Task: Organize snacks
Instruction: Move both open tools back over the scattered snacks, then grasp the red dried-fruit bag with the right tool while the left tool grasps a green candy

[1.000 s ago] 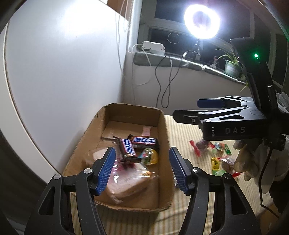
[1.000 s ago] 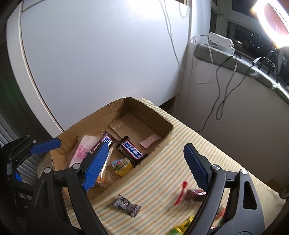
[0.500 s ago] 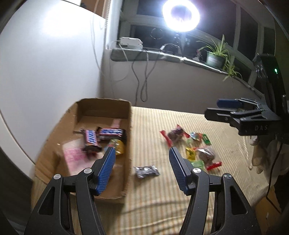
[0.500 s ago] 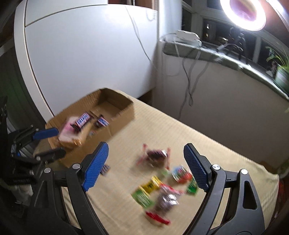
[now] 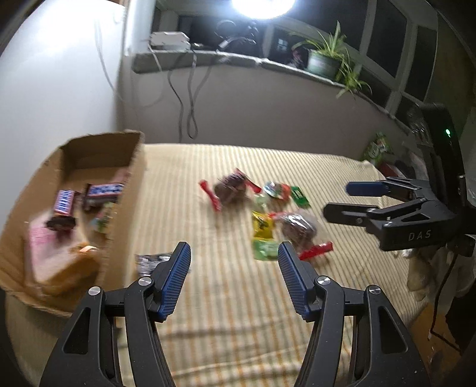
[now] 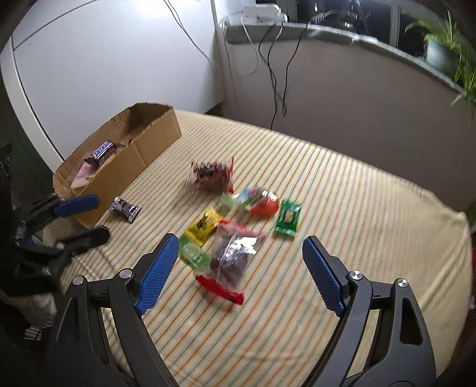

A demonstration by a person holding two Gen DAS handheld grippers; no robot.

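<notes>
A cardboard box (image 5: 131, 178) (image 6: 142, 148) at the left of the striped cloth holds Snickers bars (image 5: 64, 202) (image 6: 102, 150) and a pink packet. A dark foil snack (image 5: 151, 262) (image 6: 125, 208) lies just outside it. Loose snacks lie mid-cloth: a clear bag of dark pieces with a red seal (image 6: 232, 256) (image 5: 297, 229), a yellow packet (image 6: 205, 226), a green packet (image 6: 287, 218) and a second dark bag (image 6: 211, 175). My left gripper (image 5: 233, 250) (image 6: 100, 218) hovers between box and pile, jaws closing with nothing between them. My right gripper (image 6: 240, 241) (image 5: 339, 200) stands open above the clear bag.
The striped cloth (image 6: 357, 208) covers the table up to a grey wall with hanging cables (image 6: 276, 74). A white panel (image 5: 53, 83) stands behind the box. A sill with a potted plant (image 5: 324, 59) and a ring light (image 5: 261, 4) runs above.
Both grippers have swung right, away from over the box. The loose snack pile now lies in front of them, and the box sits at the left edge.
</notes>
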